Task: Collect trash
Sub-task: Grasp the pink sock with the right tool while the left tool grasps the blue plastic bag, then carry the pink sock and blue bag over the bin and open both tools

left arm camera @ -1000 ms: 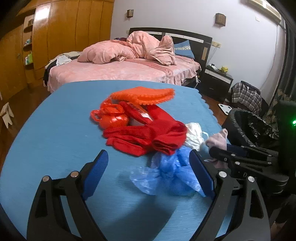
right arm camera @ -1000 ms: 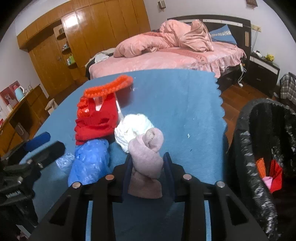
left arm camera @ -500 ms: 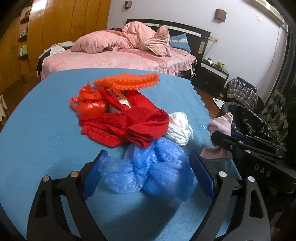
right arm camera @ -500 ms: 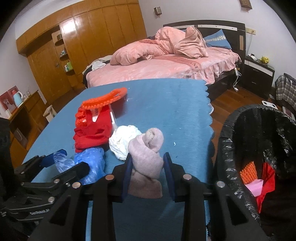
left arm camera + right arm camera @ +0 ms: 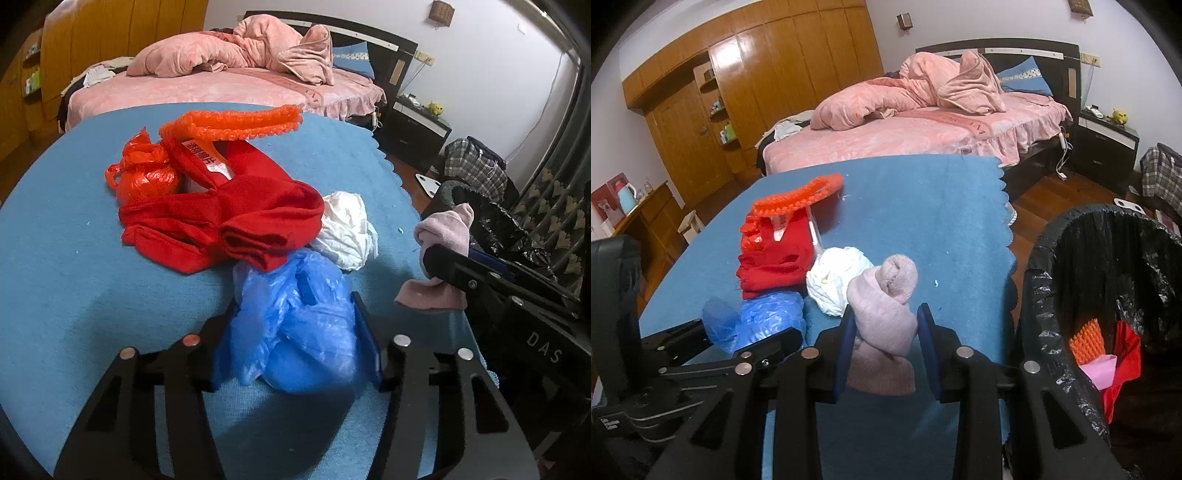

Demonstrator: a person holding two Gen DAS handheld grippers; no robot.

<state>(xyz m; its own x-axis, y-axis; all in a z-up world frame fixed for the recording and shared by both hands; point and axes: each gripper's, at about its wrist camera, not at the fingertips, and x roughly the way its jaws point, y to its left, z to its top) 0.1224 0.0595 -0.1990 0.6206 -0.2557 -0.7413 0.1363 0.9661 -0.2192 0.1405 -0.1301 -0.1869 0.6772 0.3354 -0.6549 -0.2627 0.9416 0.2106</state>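
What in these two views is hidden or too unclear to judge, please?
- Bin bottom: right view, dark, cut off by the edge.
- Label on the red cloth: left view, print too small.
- Blue bag underside: left view, hidden by the left gripper.

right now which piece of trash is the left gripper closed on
The blue plastic bag, squeezed in the left gripper. The pink rolled cloth is in the right gripper; the others lie free.

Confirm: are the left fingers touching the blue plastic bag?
Touching. The left wrist view shows both fingers pressed into the crumpled blue plastic bag, no gap either side.
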